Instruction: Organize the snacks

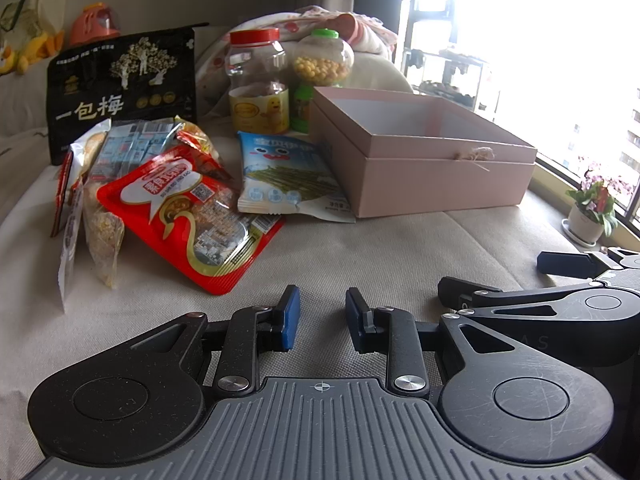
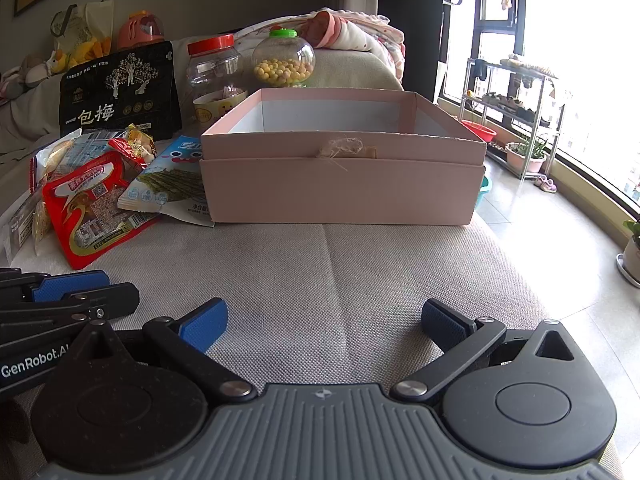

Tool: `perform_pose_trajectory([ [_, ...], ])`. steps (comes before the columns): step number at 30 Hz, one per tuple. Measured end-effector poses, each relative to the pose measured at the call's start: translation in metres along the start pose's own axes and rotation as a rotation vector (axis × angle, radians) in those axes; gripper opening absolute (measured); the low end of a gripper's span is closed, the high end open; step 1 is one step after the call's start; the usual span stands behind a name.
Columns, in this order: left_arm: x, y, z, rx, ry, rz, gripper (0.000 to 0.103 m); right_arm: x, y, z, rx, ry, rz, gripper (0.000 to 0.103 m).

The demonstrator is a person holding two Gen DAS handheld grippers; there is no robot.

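Pink box sits ahead w/ snack packets piled beside; path unobstructed. Left gripper jaws part-open, right gripper jaws wide; both hold nothing, well apart from snacks.

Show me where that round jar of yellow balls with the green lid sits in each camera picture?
Left wrist view: the green-lidded jar is upper centre, behind the pink box's left end.
Right wrist view: the jar is upper centre-left, behind the box's back left corner.
Shared landmark: the red-lidded jar just left of it.
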State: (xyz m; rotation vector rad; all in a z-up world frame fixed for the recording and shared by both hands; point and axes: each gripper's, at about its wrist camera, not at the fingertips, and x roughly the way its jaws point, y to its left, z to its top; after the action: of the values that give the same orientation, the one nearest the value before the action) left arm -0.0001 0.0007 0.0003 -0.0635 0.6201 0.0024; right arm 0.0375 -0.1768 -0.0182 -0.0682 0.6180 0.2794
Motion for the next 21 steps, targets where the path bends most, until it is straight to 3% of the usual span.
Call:
perform_pose_trajectory([
  [21, 0.0000, -0.0007, 0.0000, -0.002, -0.001, -0.001, 0.030, 0.0009, -0.0009, -0.0014, 0.007, 0.001, 0.004, 0.103],
])
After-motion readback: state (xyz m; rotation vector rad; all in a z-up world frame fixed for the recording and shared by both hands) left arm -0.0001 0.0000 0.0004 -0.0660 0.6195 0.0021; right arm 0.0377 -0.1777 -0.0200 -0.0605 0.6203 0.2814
